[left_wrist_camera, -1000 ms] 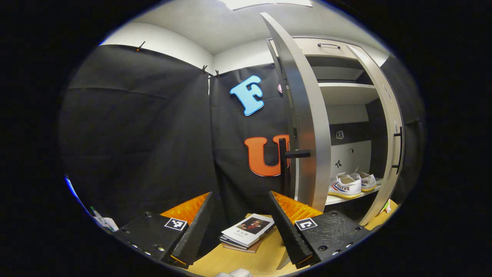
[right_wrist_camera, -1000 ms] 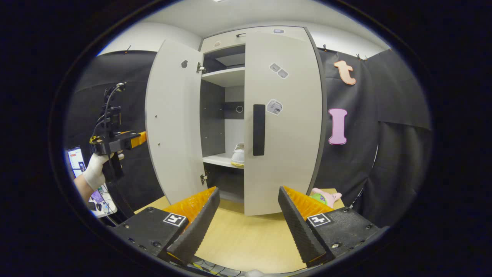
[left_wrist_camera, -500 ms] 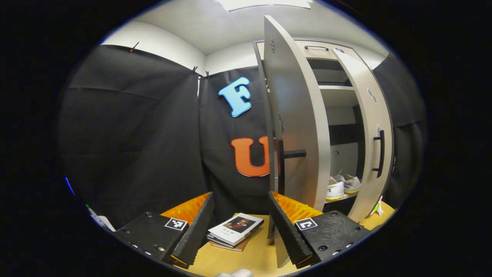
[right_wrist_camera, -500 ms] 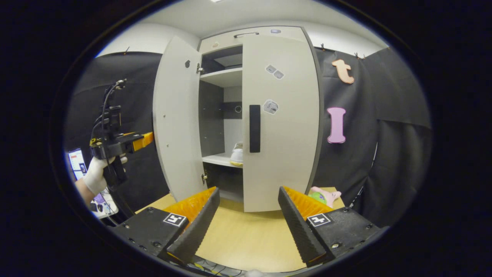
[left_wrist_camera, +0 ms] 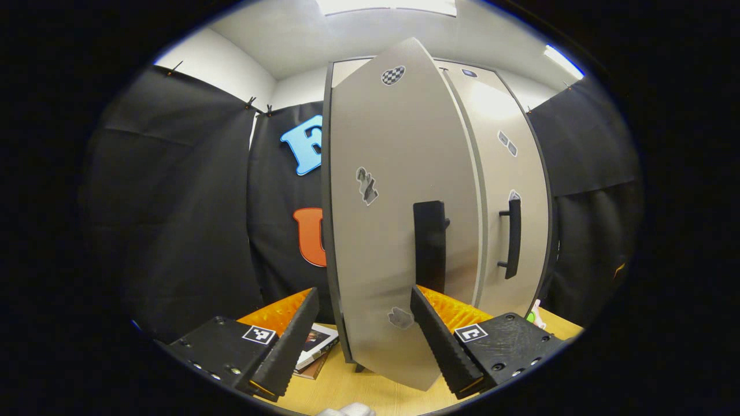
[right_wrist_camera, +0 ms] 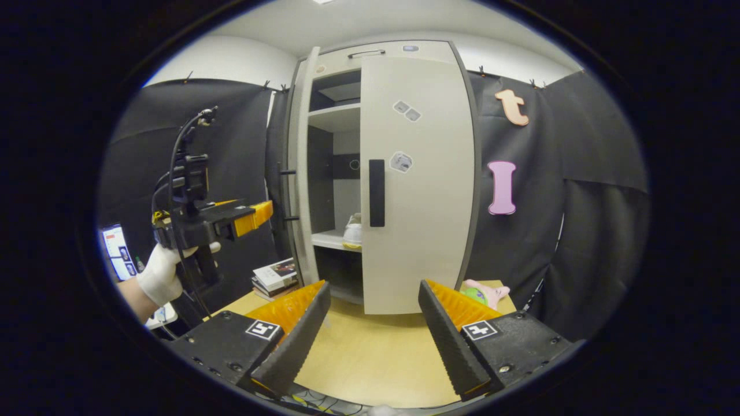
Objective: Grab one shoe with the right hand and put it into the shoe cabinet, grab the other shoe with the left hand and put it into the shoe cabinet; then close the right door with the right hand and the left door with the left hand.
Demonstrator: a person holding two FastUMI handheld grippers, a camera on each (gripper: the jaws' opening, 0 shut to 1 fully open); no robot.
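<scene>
The left door [left_wrist_camera: 399,231] is a tall, stiff, flat panel on hinges, light to swing and smooth-faced, so the safest purchase is probably its dark upright handle [left_wrist_camera: 430,245] near the free edge, or a flat push on the face beside it. Against the frames from a second back it has swung well round: then the left gripper view looked past its edge at the shelves and the white shoes, now it shows the outer face of the panel, standing just ahead of the left tongs [left_wrist_camera: 364,335], whose fingers are spread wide and hold nothing. In the right gripper view the left door is edge-on at the left side of the shoe cabinet [right_wrist_camera: 381,52], still ajar, with a white shoe [right_wrist_camera: 352,234] on the lower shelf; the right door [right_wrist_camera: 416,185] looks closed, as before. The right tongs [right_wrist_camera: 373,329] hang apart over the table [right_wrist_camera: 370,358], empty.
</scene>
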